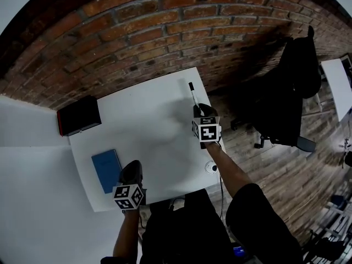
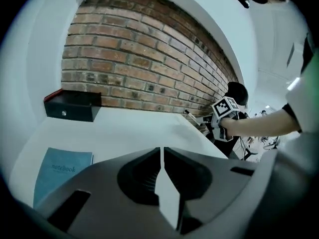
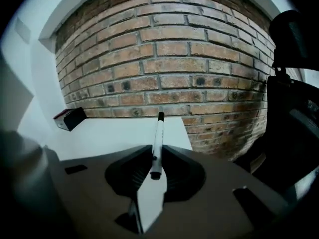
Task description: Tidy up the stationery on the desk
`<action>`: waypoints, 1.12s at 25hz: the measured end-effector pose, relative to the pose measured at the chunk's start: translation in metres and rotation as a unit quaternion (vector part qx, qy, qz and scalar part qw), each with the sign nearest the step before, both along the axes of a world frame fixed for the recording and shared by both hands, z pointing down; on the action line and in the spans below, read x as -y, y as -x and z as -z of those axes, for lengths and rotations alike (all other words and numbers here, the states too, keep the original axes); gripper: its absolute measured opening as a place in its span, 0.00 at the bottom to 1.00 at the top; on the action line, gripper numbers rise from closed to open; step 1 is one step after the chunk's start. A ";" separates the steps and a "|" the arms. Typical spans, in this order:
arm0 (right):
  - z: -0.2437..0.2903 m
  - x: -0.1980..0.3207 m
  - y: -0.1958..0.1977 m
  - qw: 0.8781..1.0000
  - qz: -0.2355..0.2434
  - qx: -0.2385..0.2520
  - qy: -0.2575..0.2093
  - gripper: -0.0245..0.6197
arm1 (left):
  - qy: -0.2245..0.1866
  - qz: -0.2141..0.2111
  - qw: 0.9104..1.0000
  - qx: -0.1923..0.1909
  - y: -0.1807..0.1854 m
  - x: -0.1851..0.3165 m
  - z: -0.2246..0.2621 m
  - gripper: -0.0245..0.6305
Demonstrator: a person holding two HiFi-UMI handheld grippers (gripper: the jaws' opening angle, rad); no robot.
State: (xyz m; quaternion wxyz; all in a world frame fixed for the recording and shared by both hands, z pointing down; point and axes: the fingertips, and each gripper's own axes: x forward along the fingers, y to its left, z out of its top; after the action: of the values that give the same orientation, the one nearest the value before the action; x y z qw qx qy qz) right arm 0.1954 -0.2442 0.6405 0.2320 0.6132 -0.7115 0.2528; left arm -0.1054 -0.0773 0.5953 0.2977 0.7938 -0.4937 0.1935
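Seen from above, a white rectangular desk (image 1: 148, 120) stands against a red brick wall. The right gripper (image 1: 199, 110) is clamped on a slim white marker pen with a black cap (image 3: 157, 138). Its jaws press the lower barrel, so most of the pen pokes forward, cap end away from the person. The pen appears lifted above the desk's right side. The left gripper (image 2: 162, 151) has its jaws together with nothing between them, and hovers at the desk's near edge, just beside a flat blue notebook (image 1: 106, 169). A black box with a red edge (image 1: 78, 115) sits at the far left corner, well apart from the pen. The step in hand looks like carrying the pen to a resting place, probably by the notebook or the box. To do it well, squeeze firmly, since the long free end could swing, bring the pen down nearly level before letting go so it cannot roll, and steer around the left gripper
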 end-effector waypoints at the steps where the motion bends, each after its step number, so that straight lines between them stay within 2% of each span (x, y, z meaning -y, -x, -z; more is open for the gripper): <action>1: 0.000 -0.003 0.003 1.000 0.000 -0.001 -0.001 0.16 | -0.001 -0.002 1.000 -0.001 0.002 -0.001 0.000 0.09; 19: 0.027 -0.064 0.056 1.000 -0.026 0.002 -0.010 0.16 | -0.031 -0.023 0.999 -0.015 0.050 -0.025 0.009 0.09; 28: 0.034 -0.099 0.101 1.000 -0.026 0.010 -0.009 0.16 | -0.038 -0.014 0.999 -0.018 0.085 -0.046 0.011 0.09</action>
State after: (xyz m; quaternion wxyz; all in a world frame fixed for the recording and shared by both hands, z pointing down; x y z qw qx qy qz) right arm 0.0946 -0.1457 0.6064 0.2125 0.6311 -0.6999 0.2582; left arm -0.1905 -0.0315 0.5844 0.2734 0.8146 -0.4844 0.1644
